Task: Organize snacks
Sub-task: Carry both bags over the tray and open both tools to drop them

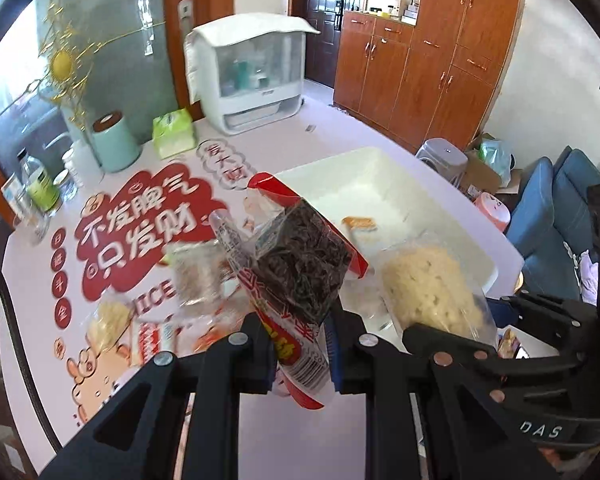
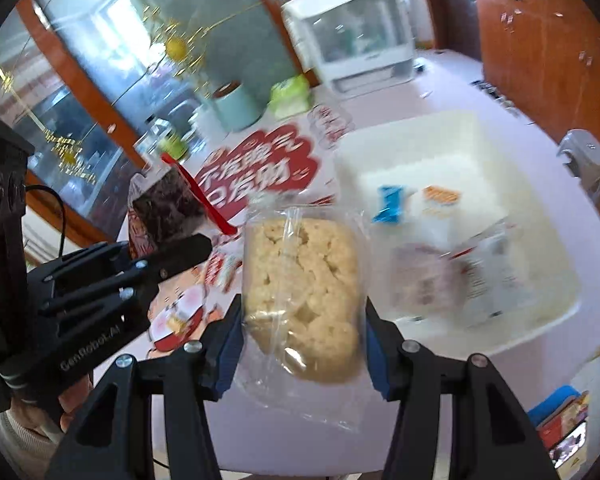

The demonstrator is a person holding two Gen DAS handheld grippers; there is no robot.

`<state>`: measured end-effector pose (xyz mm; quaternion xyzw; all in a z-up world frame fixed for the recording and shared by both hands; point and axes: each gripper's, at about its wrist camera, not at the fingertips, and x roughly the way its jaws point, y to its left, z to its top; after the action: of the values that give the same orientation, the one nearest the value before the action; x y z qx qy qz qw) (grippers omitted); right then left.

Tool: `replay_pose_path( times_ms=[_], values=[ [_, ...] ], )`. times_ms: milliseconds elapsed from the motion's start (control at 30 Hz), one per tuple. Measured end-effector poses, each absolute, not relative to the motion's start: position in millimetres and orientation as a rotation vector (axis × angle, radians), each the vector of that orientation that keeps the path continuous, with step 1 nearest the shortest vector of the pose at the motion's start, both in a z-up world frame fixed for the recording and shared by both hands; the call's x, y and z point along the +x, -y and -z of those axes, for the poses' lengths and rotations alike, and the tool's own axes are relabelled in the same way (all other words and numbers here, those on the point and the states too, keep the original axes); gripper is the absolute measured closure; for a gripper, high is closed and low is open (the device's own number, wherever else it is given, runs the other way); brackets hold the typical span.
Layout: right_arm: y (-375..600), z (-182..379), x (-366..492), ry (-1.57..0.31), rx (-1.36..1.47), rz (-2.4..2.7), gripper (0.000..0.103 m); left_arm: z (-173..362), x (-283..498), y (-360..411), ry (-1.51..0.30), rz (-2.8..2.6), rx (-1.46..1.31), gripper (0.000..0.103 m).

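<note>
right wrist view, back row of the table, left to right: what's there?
Green-labelled clear bottle → mint green canister → green tissue pack → white countertop cabinet with clear front. All blurred by motion; smaller items near the bottle are too smeared to place.

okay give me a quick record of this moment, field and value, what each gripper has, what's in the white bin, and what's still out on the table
left gripper: shut on red packet of dark snack, held above the table
right gripper: shut on clear bag of pale puffed snack
white bin: holds a blue wrapped piece, an orange-labelled packet and a blurred clear packet
table: more snack packets lie on the printed mat
sharpness: both views motion-blurred
</note>
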<state>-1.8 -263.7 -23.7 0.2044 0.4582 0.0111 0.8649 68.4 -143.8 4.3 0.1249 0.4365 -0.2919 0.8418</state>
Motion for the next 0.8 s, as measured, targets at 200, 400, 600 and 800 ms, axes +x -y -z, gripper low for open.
replay_pose_path(
  times_ms=[200, 400, 600, 800],
  values=[
    [322, 24, -6, -0.956, 0.440, 0.040, 0.049, 3, 64, 203, -0.950, 0.608, 0.301, 0.085],
    [364, 39, 2, -0.978, 0.447, 0.064, 0.049, 19, 73, 249, -0.989, 0.581, 0.324, 0.085],
    [388, 58, 16, -1.028, 0.453, 0.064, 0.048, 37, 87, 275, -1.029, 0.540, 0.337, 0.079],
    [392, 67, 24, -1.045, 0.415, 0.064, 0.048, 50, 99, 275, -1.016, 0.411, 0.365, 0.026]
  ],
)
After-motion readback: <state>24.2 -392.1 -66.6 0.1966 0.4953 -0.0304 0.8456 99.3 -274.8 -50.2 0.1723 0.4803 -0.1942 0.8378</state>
